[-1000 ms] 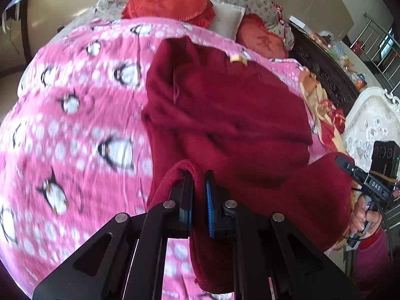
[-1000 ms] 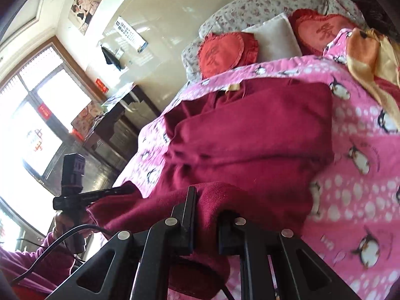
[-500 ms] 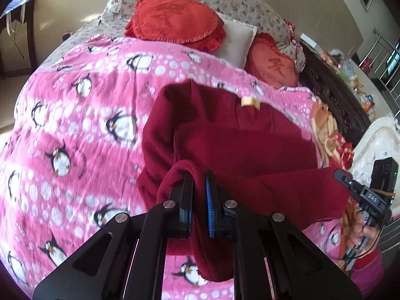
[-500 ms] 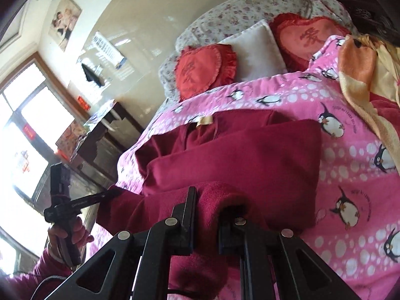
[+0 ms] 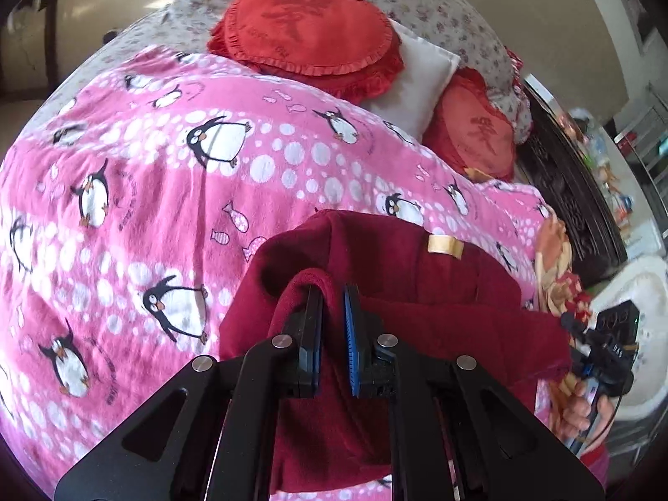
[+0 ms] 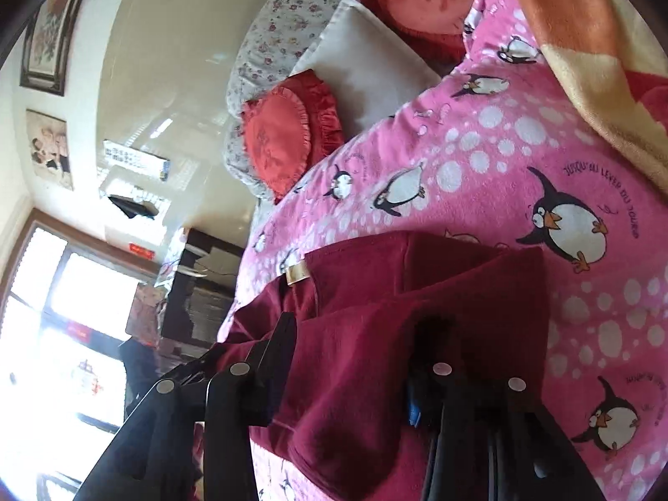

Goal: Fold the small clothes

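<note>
Two grippers sit at the near fold: your left gripper (image 5: 332,307) pinches the maroon garment (image 5: 417,292), your right gripper (image 6: 359,334) has just been opening around it. Beyond, it lies folded on the bed (image 5: 146,175).

Left hand-held gripper (image 5: 332,309): angled downward, its 2 black fingers close together, pads pinched on a fold of dark red cloth that rises between them and drapes over the left finger.
Left fingers (image 5: 311,325): nearly parallel, blue pad facing showing on the right one.
Right hand-held gripper (image 6: 359,346): rolled to one side, jaws have just been opening; its 2 fingers stand apart with red cloth lying loose between them, the pads not pressing it.
Right hand (image 5: 584,411): seen from the left wrist view at the far right edge, fingers wrapped around the gripper's handle, a red sleeve below it.
</note>
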A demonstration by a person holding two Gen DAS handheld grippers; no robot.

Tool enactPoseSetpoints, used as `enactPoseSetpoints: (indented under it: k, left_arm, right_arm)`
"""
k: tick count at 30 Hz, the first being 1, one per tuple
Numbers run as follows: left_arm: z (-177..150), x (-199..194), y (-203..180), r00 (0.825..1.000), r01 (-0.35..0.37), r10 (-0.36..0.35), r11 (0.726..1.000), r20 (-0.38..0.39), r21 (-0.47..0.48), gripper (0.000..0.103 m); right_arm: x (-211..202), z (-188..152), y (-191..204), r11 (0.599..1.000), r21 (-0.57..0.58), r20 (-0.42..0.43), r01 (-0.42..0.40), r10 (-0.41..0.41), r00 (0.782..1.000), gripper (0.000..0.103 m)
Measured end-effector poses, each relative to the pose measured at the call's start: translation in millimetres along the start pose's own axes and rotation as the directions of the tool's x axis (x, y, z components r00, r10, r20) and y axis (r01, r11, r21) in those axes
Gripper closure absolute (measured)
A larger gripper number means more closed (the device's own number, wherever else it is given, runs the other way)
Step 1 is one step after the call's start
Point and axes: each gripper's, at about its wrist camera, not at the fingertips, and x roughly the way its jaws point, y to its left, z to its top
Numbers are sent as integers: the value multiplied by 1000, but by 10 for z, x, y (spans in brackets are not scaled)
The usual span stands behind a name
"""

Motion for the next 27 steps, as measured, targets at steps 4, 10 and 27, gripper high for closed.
enactPoseSetpoints:
  k: [4, 10, 27]
  left_arm:
    - [-56, -102, -3, 999, -30, 32, 995, -17, 93, 91]
    - [-136, -476, 105, 990, -44, 36, 997, 134, 62, 40]
    - [-987, 24, -226, 996, -29, 55, 948, -74, 317, 40]
  right_arm:
    - [-436, -19, -31, 998, -66, 61, 3, 1, 998, 56]
    - [-720, -509, 258, 923, -374, 33, 92, -85, 996, 56]
    - [269, -980, 419, 738, -654, -65, 164, -272, 960, 62]
